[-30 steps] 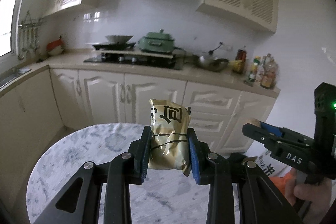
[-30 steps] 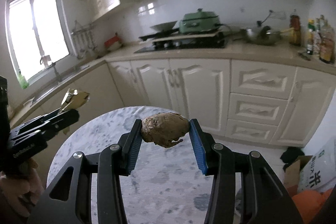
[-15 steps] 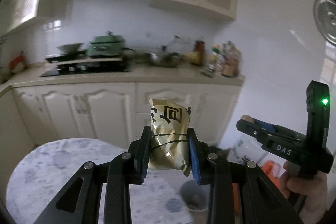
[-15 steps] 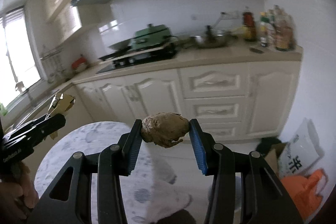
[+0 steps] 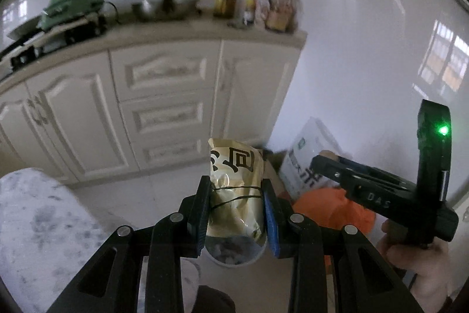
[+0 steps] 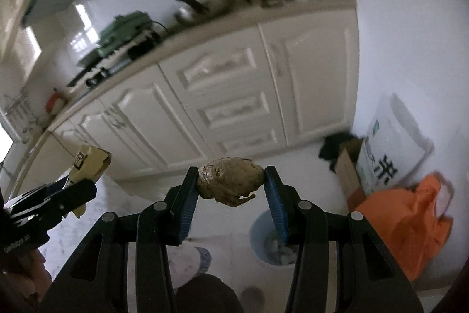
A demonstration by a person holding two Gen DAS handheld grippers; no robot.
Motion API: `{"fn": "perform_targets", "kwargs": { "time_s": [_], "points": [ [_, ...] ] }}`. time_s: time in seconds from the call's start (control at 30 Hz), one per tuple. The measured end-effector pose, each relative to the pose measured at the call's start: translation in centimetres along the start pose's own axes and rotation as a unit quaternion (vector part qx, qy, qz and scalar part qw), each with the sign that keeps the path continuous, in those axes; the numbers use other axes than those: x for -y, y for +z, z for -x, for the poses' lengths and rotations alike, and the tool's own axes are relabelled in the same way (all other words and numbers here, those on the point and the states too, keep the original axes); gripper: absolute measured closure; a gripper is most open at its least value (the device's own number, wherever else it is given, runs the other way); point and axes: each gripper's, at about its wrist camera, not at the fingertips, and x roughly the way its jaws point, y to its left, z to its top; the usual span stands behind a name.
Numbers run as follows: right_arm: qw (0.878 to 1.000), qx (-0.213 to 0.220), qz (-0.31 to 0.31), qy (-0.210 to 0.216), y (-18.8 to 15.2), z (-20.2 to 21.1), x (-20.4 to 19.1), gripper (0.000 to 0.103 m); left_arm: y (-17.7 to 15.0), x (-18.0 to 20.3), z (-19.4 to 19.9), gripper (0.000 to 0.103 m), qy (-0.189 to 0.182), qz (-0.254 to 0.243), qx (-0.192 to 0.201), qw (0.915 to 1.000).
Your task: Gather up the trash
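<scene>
Both views have swung away from the round marble table [image 5: 35, 213], which a second ago filled the lower frame and now shows only at the left edge, toward the floor beside the white cabinets [image 6: 222, 96]. The left gripper [image 5: 236, 209] stays clamped on the gold snack packet [image 5: 234, 189], held upright directly above the small waste bin [image 5: 231, 253] on the floor. The right gripper [image 6: 231, 189] stays clamped on the crumpled brown wad [image 6: 230, 181], with the bin [image 6: 269, 242] below and slightly right of it. Judging from this, the carry is nearly done; lowering and releasing over the bin's opening comes next.
</scene>
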Motion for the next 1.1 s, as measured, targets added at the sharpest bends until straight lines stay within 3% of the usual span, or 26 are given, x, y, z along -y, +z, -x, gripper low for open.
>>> {"fn": "perform_targets", "kwargs": {
  "time_s": [0.37, 0.43, 0.47, 0.5, 0.53, 0.7, 0.77, 1.1],
  "points": [
    [0.997, -0.054, -0.054, 0.003, -0.7, -5.6, 5.5, 0.055, 6.5, 1.6, -14.1, 0.071, -0.017, -0.016, -0.105, 0.9942],
    [0.996, -0.057, -0.067, 0.003, -0.7, -6.2, 6.4, 0.051, 8.0, 1.5, -16.6, 0.056, -0.007, -0.017, -0.115, 0.9931],
    [0.996, -0.058, -0.071, 0.004, -0.7, -6.3, 6.6, 0.042, 8.2, 1.5, -17.4, 0.035, 0.004, -0.019, -0.121, 0.9925],
    [0.995, -0.058, -0.075, 0.003, -0.7, -6.4, 6.9, 0.032, 8.7, 1.8, -18.0, 0.02, 0.016, -0.019, -0.121, 0.9924],
    [0.995, -0.058, -0.078, 0.001, -0.8, -6.4, 7.1, 0.028, 9.2, 1.8, -18.5, 0.017, 0.027, -0.018, -0.115, 0.9928],
    [0.995, -0.051, -0.085, -0.012, -1.0, -5.8, 7.4, 0.005, 9.8, 2.6, -18.2, 0.007, 0.048, -0.019, -0.094, 0.9942],
    [0.995, -0.05, -0.086, -0.018, -1.2, -5.6, 7.3, 0.0, 9.4, 2.7, -16.9, 0.005, 0.06, -0.021, -0.083, 0.9945],
    [0.997, -0.04, -0.07, -0.014, -1.2, -3.1, 4.2, 0.0, 5.6, 2.2, -6.3, 0.001, 0.087, -0.012, -0.012, 0.9961]
  ]
}}
